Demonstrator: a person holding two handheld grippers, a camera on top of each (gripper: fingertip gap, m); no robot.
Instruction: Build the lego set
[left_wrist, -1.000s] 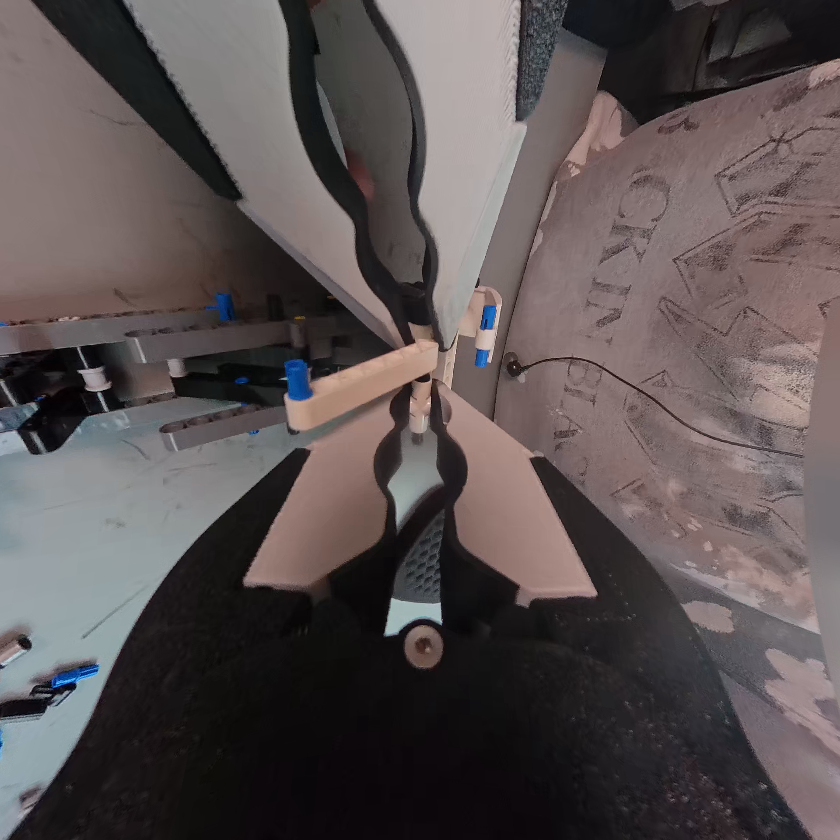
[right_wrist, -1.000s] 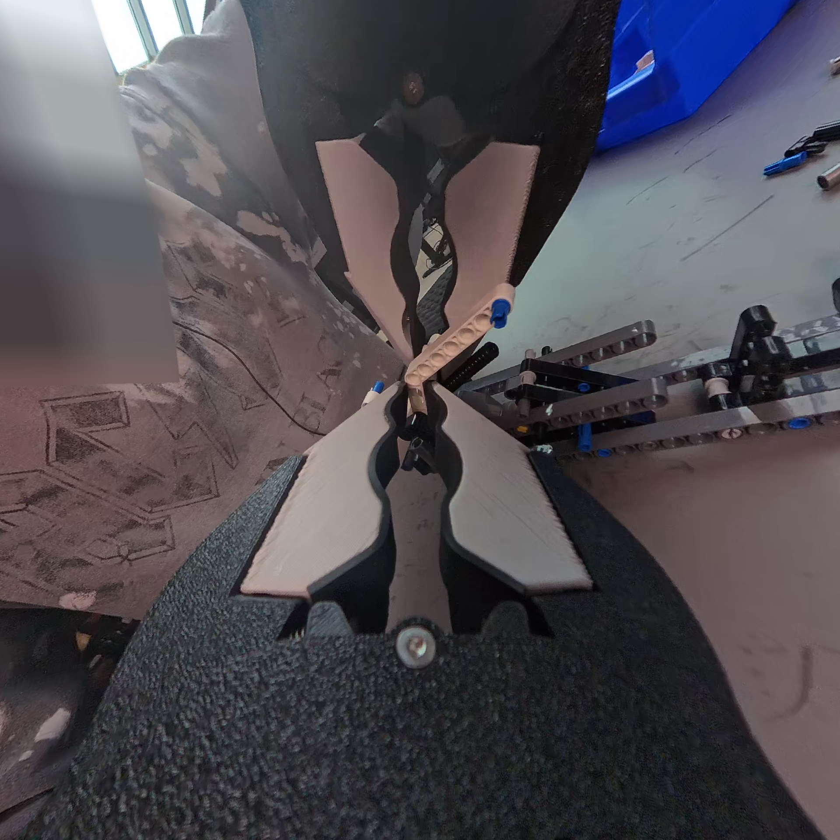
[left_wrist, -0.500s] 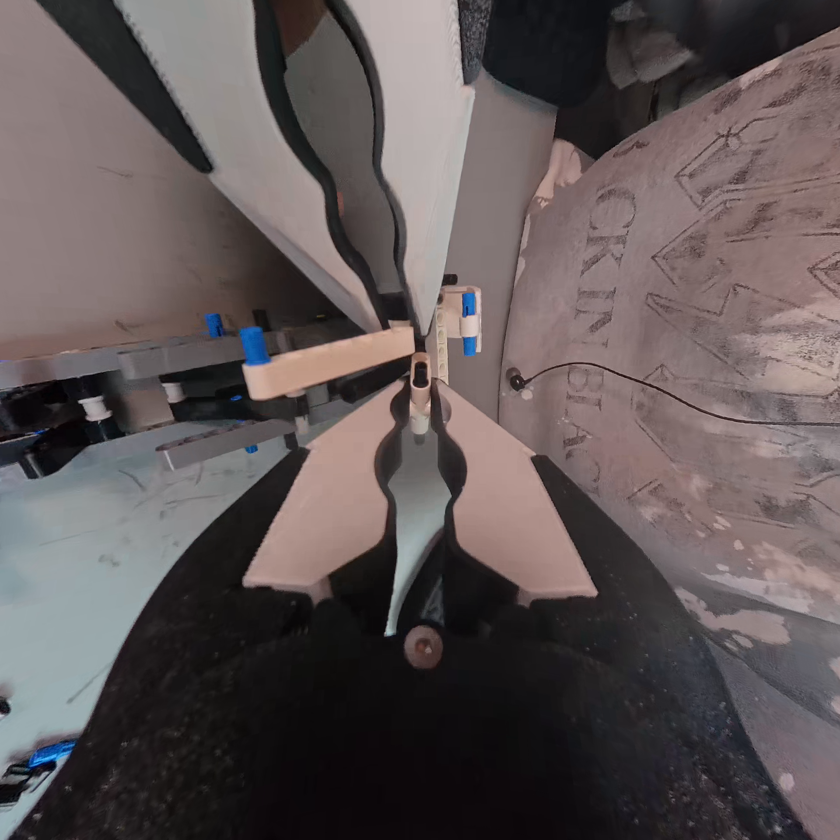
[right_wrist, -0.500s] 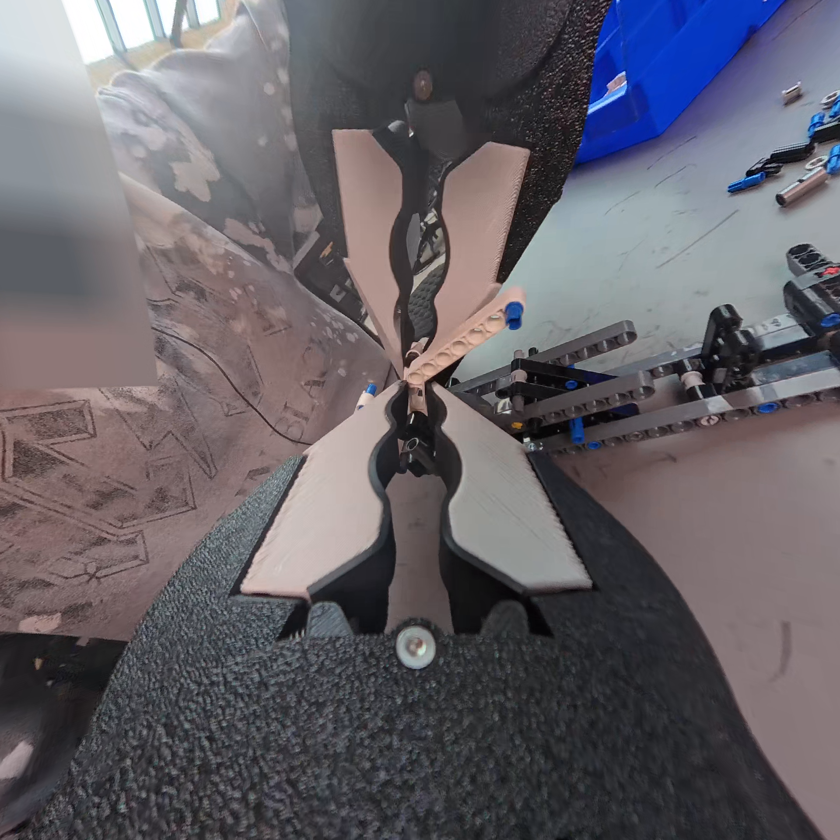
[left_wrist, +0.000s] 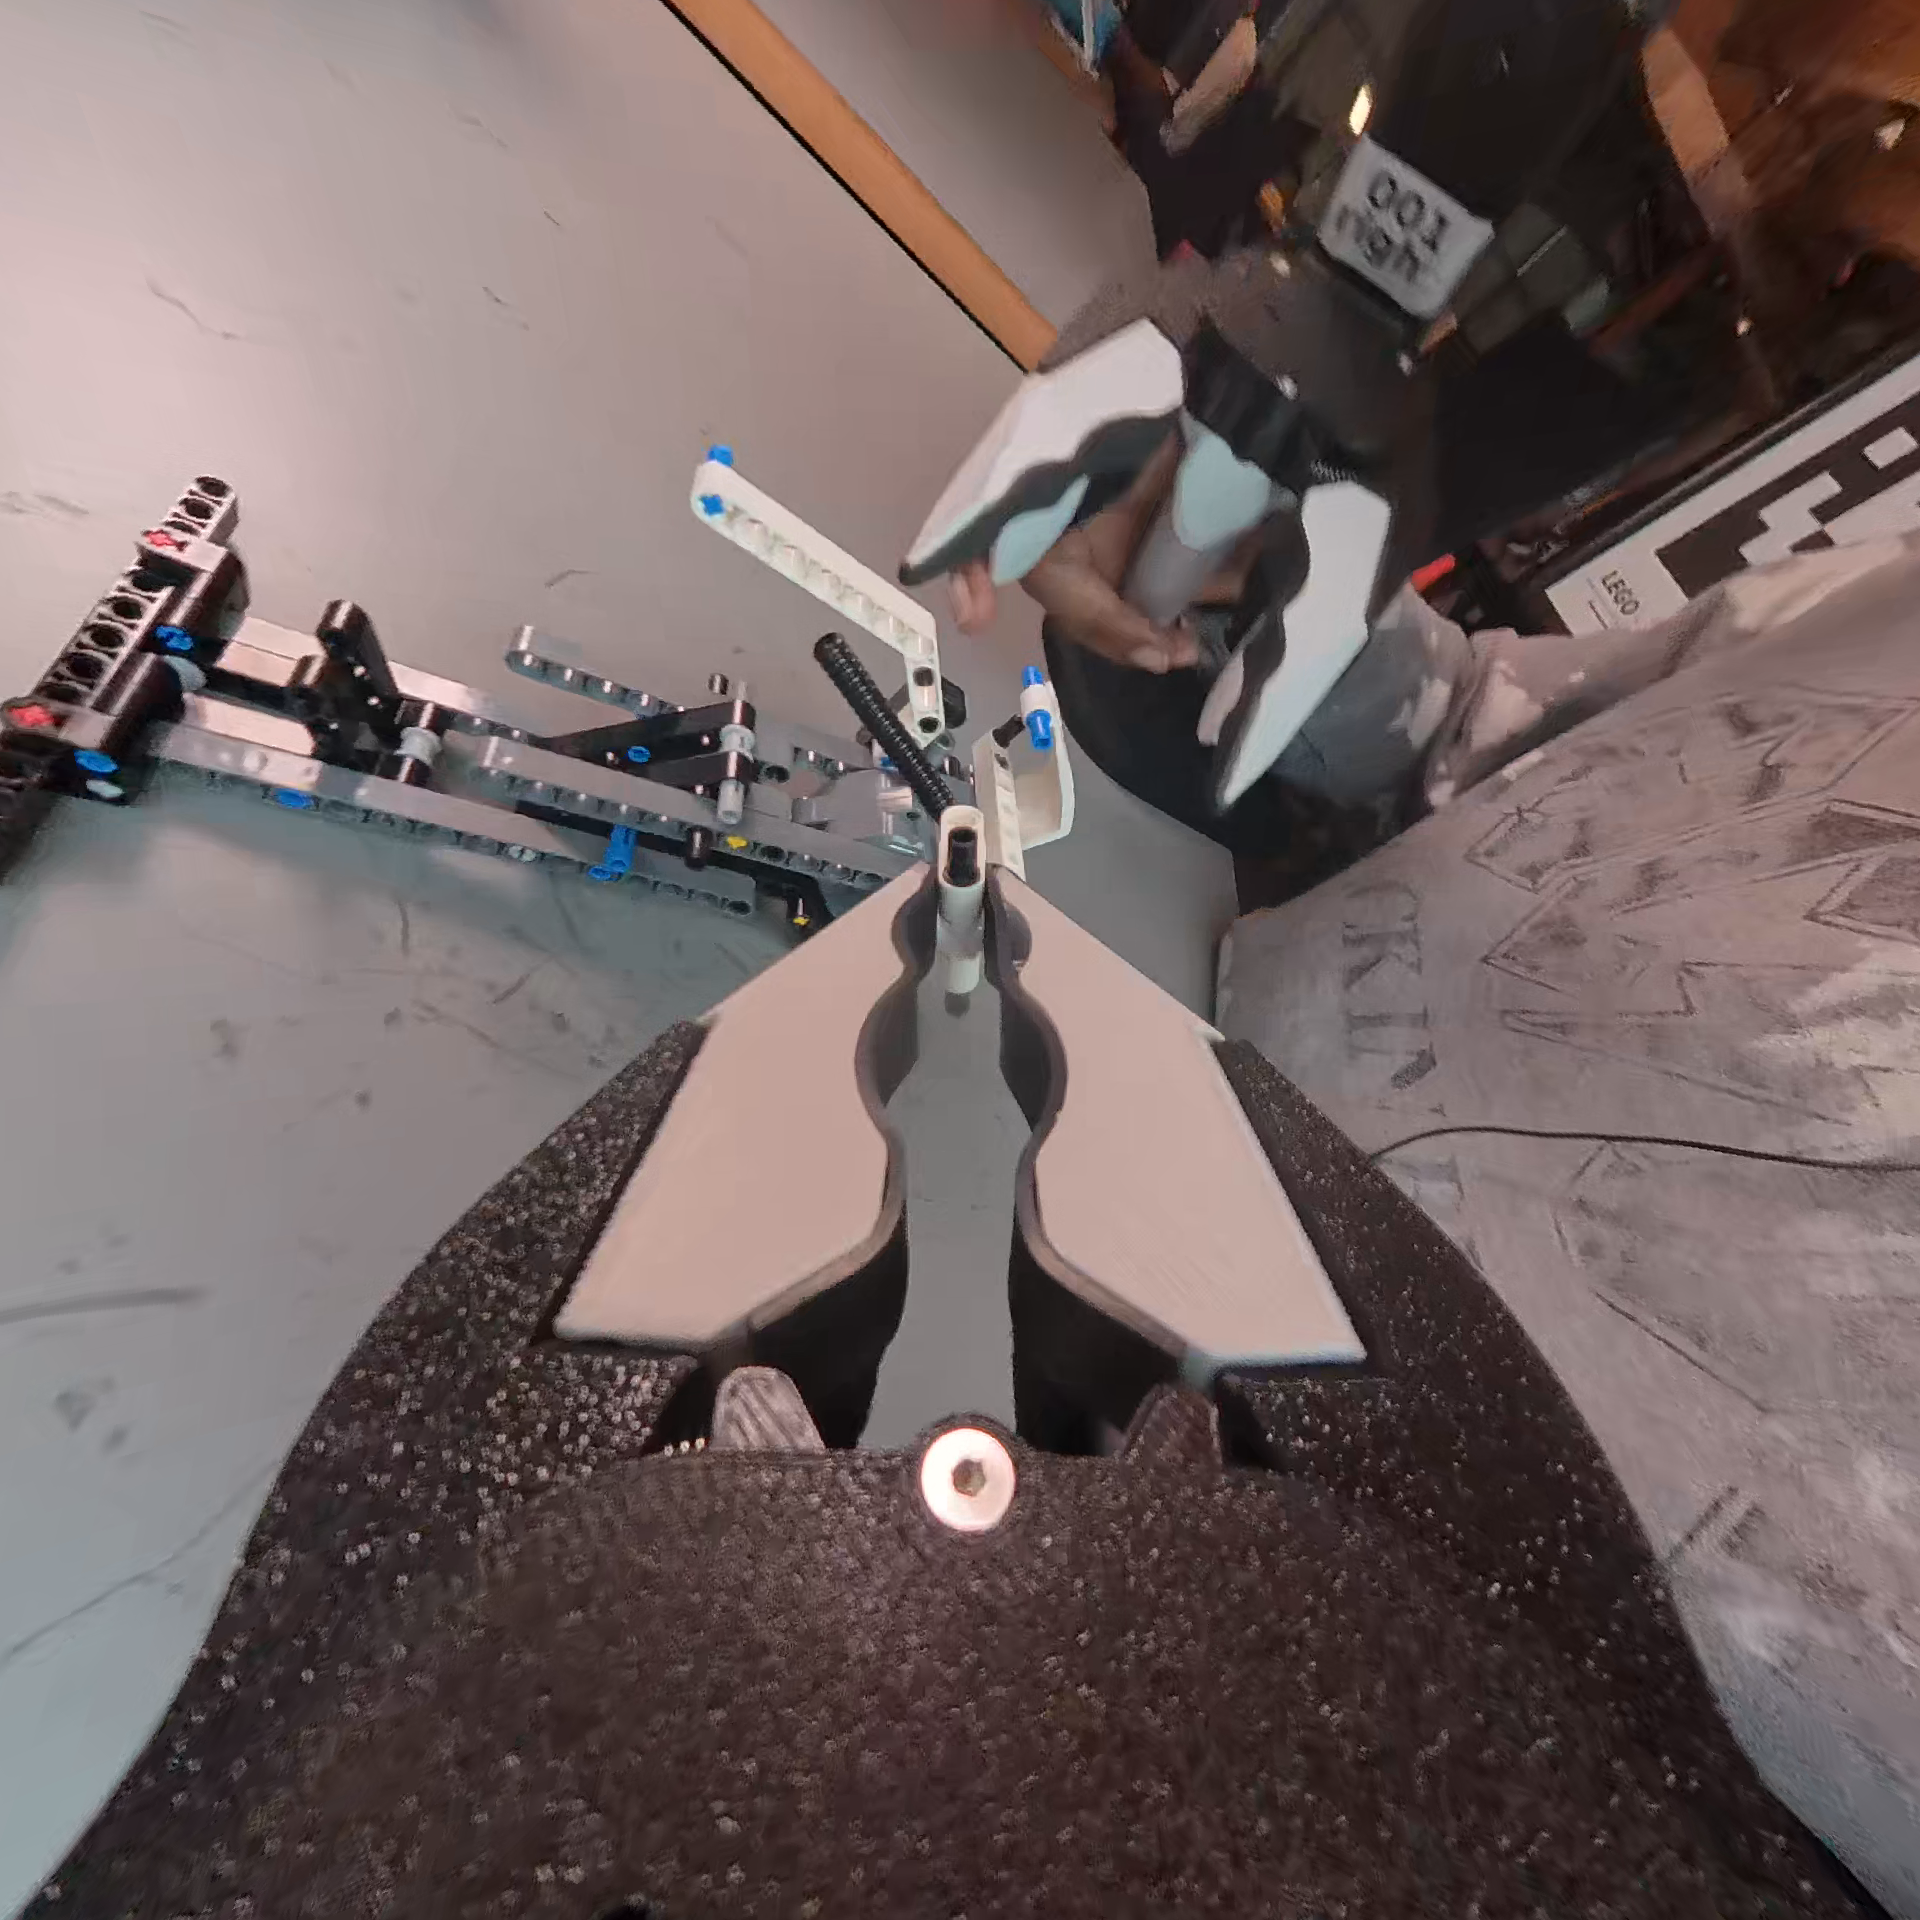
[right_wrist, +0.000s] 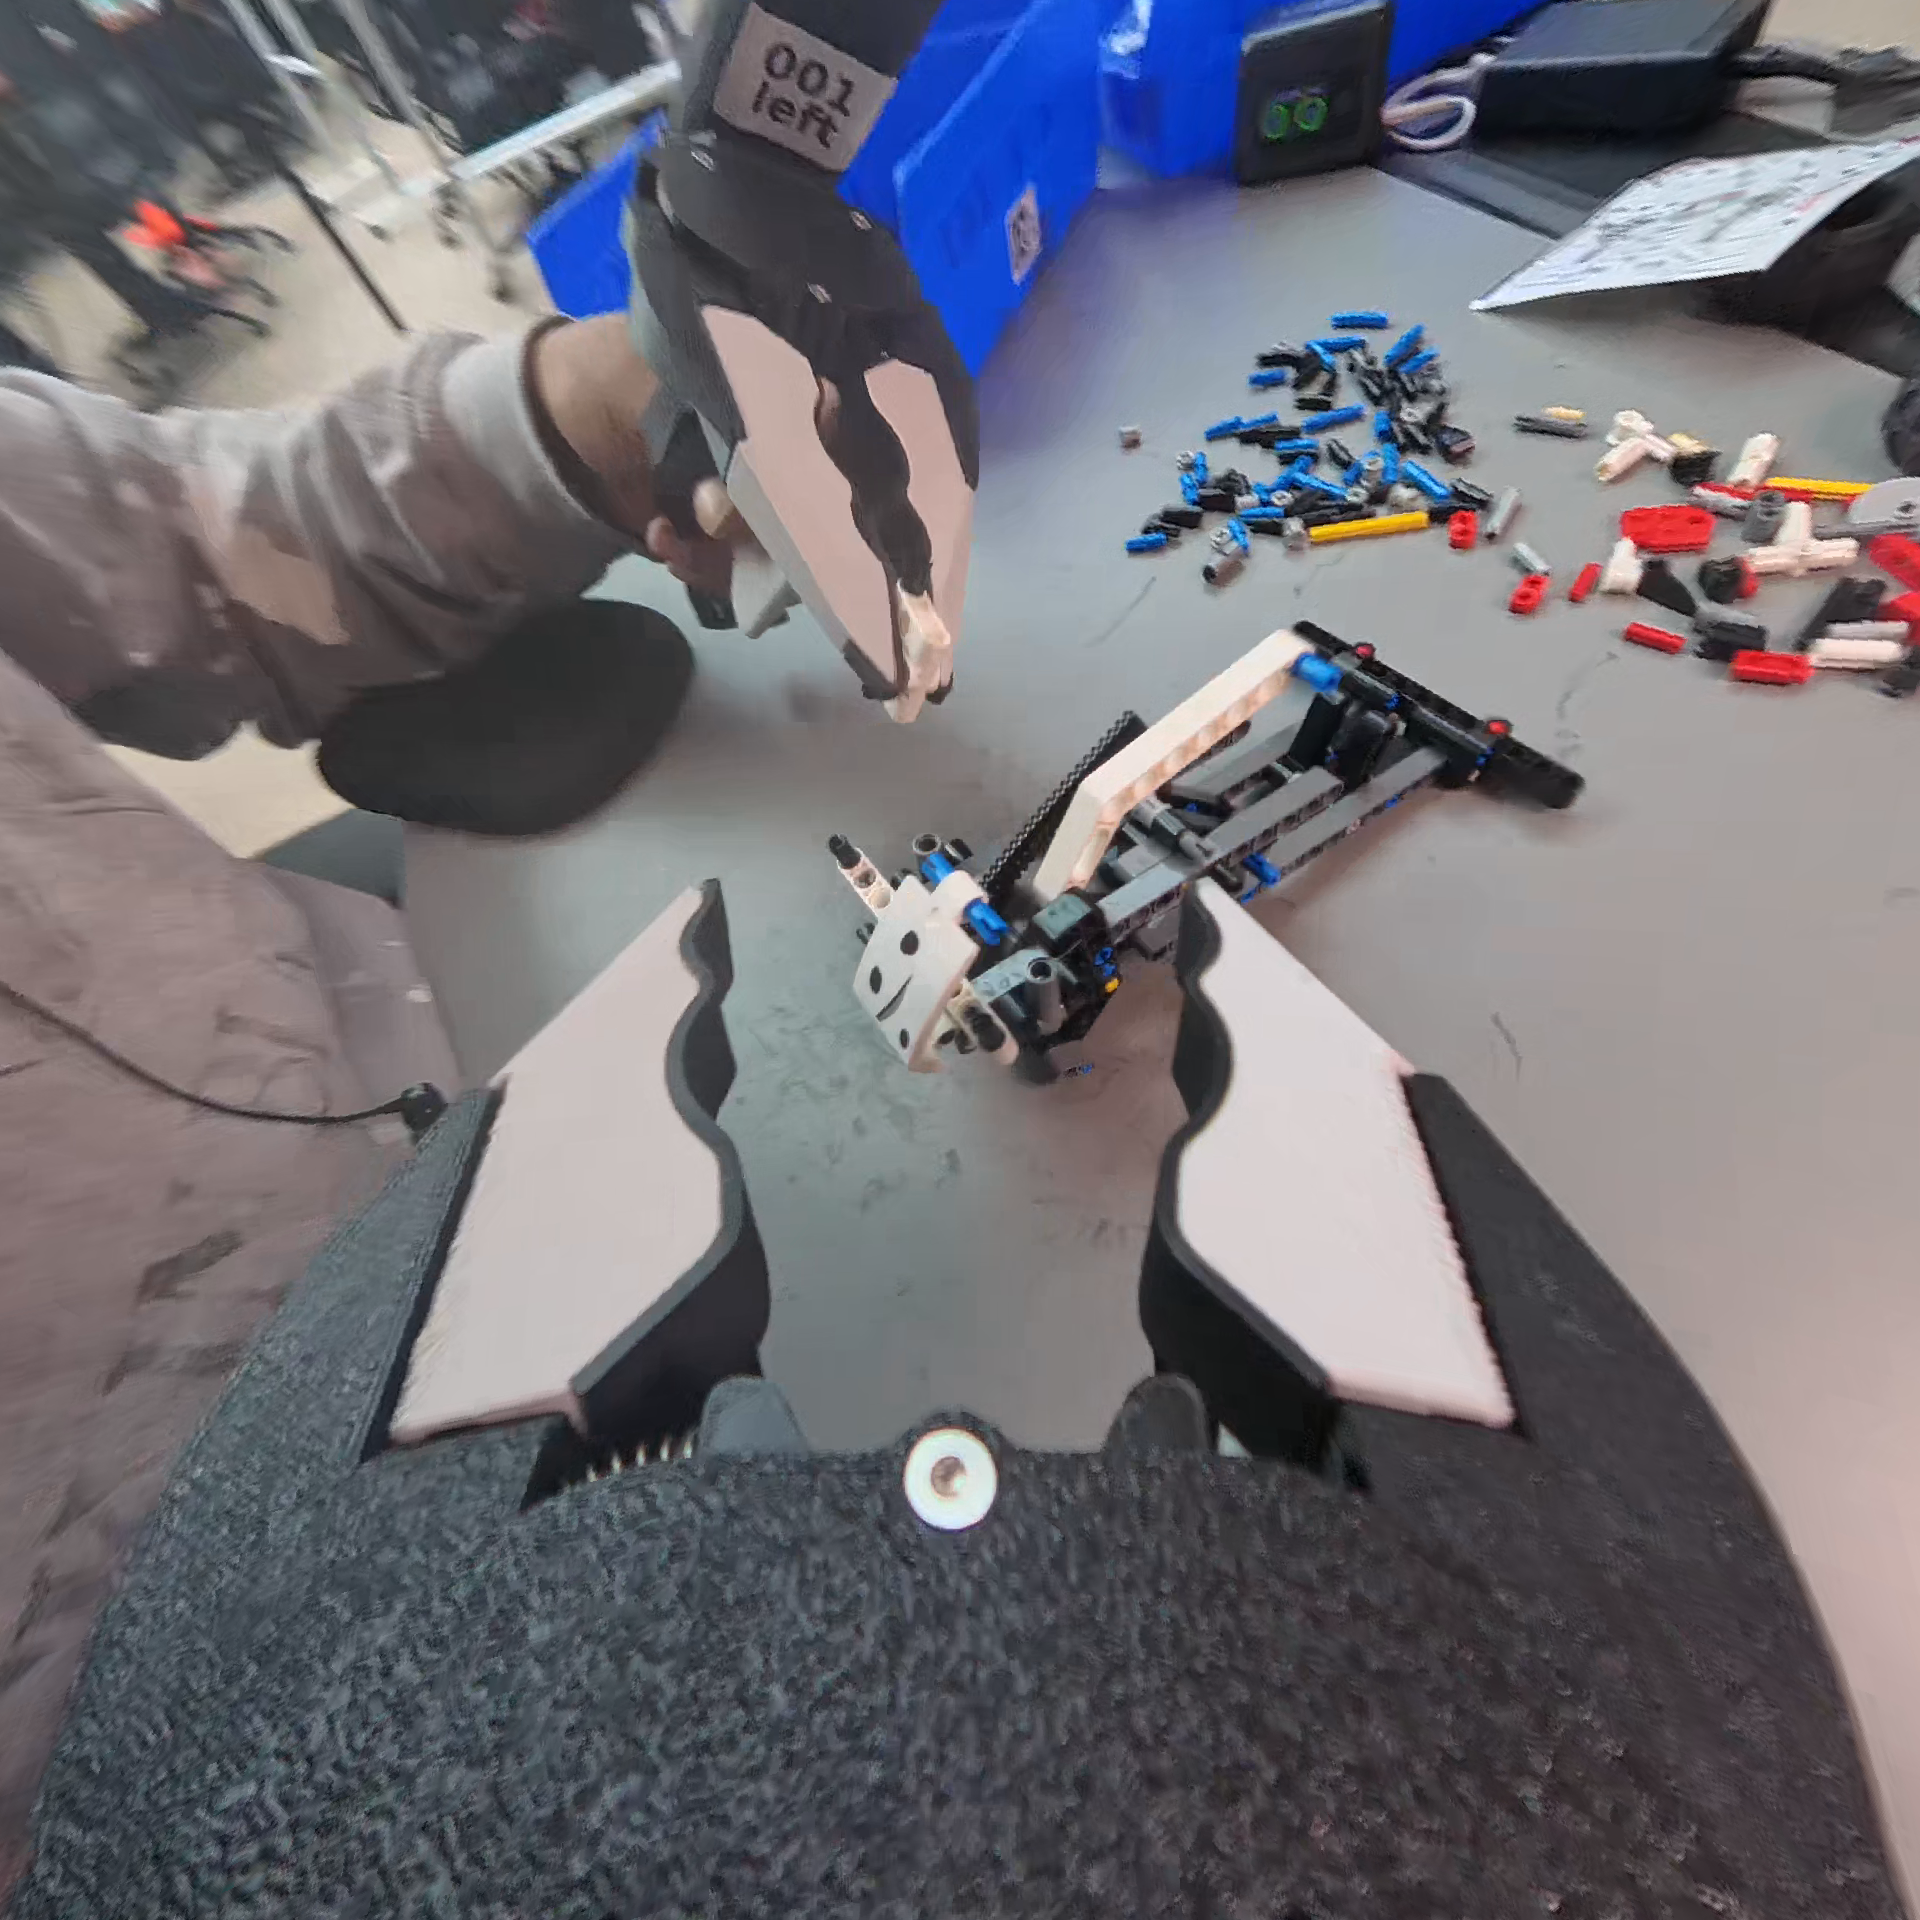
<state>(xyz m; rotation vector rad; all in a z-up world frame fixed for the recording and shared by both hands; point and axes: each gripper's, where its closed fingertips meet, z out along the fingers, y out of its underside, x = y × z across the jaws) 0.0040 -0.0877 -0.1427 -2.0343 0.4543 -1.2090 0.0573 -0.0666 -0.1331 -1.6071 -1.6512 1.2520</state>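
Note:
The long grey-and-black lego frame (right_wrist: 1288, 800) lies on the grey table (right_wrist: 935, 1226), with a white beam (right_wrist: 1164, 748) and a white curved panel (right_wrist: 914, 966) at its near end. My right gripper (right_wrist: 951, 925) is open and empty, just short of that end. My left gripper (left_wrist: 958, 883) is shut on a small white connector piece (left_wrist: 961, 847) with a black pin in it, held just off the frame (left_wrist: 499, 769). The right wrist view shows it (right_wrist: 914, 686) above the table, apart from the frame. The left wrist view shows the right gripper (left_wrist: 1070, 686) open.
A pile of small blue and black pins (right_wrist: 1340, 457) and red, white and black parts (right_wrist: 1766, 571) lie at the far right. Blue bins (right_wrist: 987, 177) and an instruction sheet (right_wrist: 1704, 218) stand at the back. A person's sleeve (right_wrist: 260, 551) and lap are at the left. My right fingertips sit around 7 centimeters from my left ones.
My right gripper has let go of the frame, opened and pulled back. My left gripper has drawn away from the frame, still shut on the white connector. The frame now rests on the table.

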